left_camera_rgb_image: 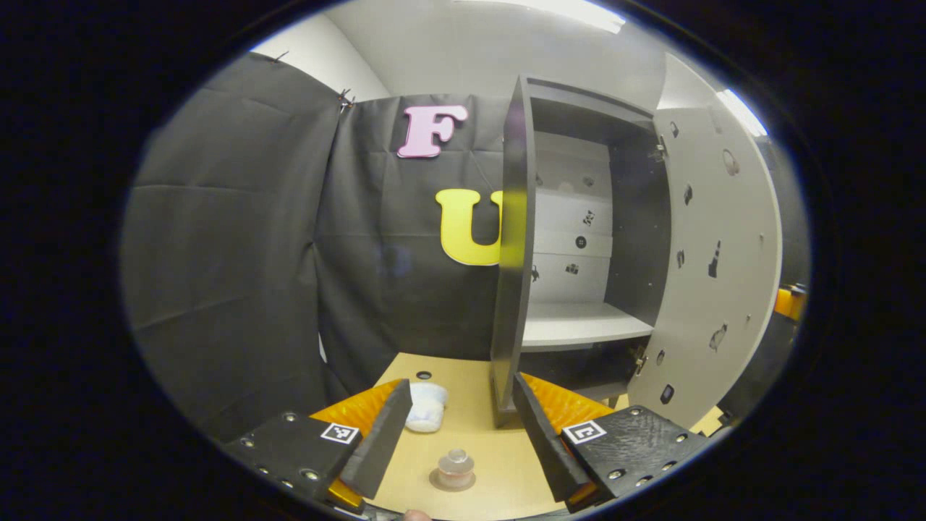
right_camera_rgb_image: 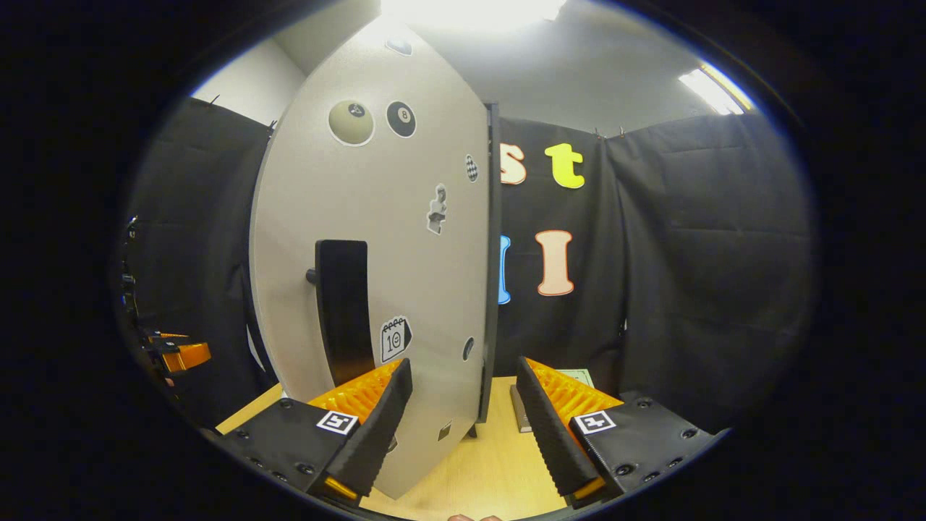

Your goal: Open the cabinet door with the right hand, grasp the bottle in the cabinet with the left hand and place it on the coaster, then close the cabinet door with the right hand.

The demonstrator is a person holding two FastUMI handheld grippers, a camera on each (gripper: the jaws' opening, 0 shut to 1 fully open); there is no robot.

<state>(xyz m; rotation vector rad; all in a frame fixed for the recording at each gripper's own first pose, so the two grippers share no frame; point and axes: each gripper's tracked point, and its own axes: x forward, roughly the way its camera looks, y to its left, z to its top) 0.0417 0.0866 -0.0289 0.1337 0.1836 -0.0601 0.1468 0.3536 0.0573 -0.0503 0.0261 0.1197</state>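
The cabinet door (right_camera_rgb_image: 376,275) stands open. The bottle (left_camera_rgb_image: 456,465) sits on its coaster (left_camera_rgb_image: 453,480) on the tabletop (left_camera_rgb_image: 477,427), between the left gripper (left_camera_rgb_image: 457,434)'s spread jaws. The right gripper (right_camera_rgb_image: 463,423)'s jaws are spread, empty, near the door's edge.

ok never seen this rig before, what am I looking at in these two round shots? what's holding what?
There is no robot arm here. A person holds a two-finger claw in each hand, and a fisheye camera rides on each one, looking forward along its fingers.

The left gripper view shows the left claw, open and holding nothing. Ahead stands the cabinet with its door swung open and its shelf bare. On the wooden table a small clear bottle sits on a round coaster, between the fingers but not gripped. A white object lies further back; I cannot tell what it is.

The right gripper view shows the right claw, also open, facing the door's outer side with its dark handle and stickers. The door's edge stands between the fingers, ungripped.
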